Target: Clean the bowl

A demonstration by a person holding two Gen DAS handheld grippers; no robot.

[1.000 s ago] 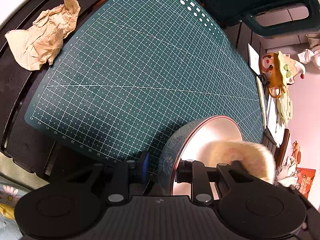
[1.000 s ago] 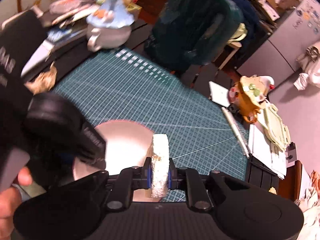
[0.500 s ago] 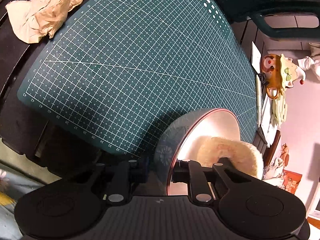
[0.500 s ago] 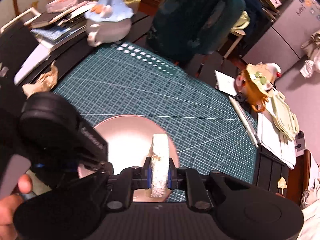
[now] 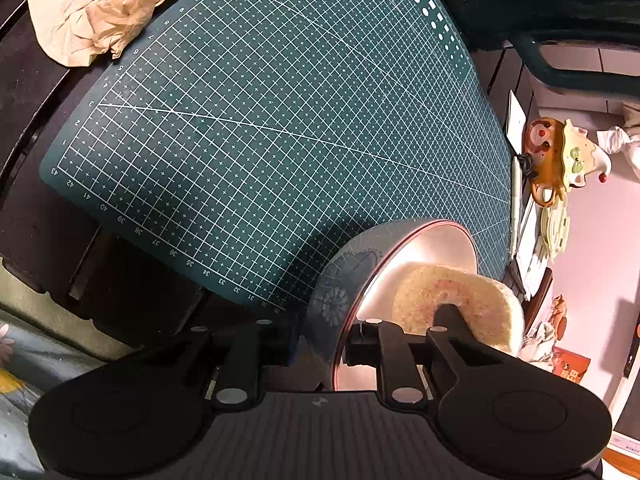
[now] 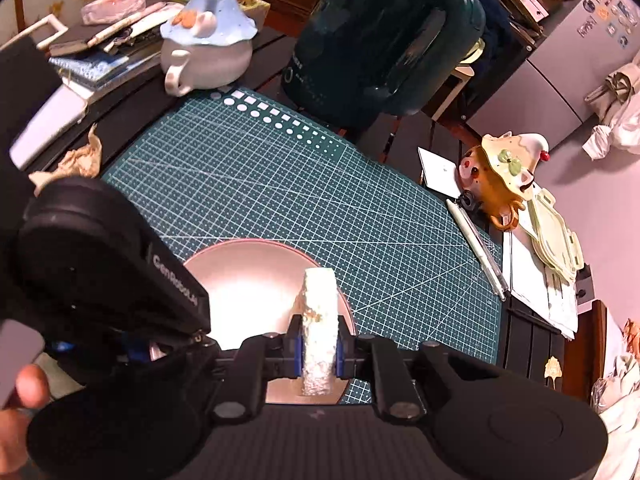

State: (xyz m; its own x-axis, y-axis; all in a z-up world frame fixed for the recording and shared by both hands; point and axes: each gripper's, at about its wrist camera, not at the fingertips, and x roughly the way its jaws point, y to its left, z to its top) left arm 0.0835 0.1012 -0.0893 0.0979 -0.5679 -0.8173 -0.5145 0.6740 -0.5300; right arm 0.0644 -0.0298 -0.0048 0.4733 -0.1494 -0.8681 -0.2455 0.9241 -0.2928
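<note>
Since the earlier frames the sponge (image 6: 318, 320) has slid further into the bowl (image 6: 244, 276), and the left view has swung so the crumpled paper (image 5: 96, 8) sits higher at far left. The left gripper (image 5: 324, 336) is clamped on the bowl's near-left wall, one finger outside and one inside. The right gripper (image 6: 318, 350) is closed narrowly on the sponge, held edge-on over the bowl's right side. The bowl rests on the near edge of the green cutting mat (image 5: 280, 128) on the desk (image 5: 36, 216). Ruler numbers run along the mat's edge; "GenRobot.AI" is printed on the left gripper's body in the right view. Only the right view shows the white teapot (image 6: 206, 52) far left; only the left shows the bowl's patterned outside.
</note>
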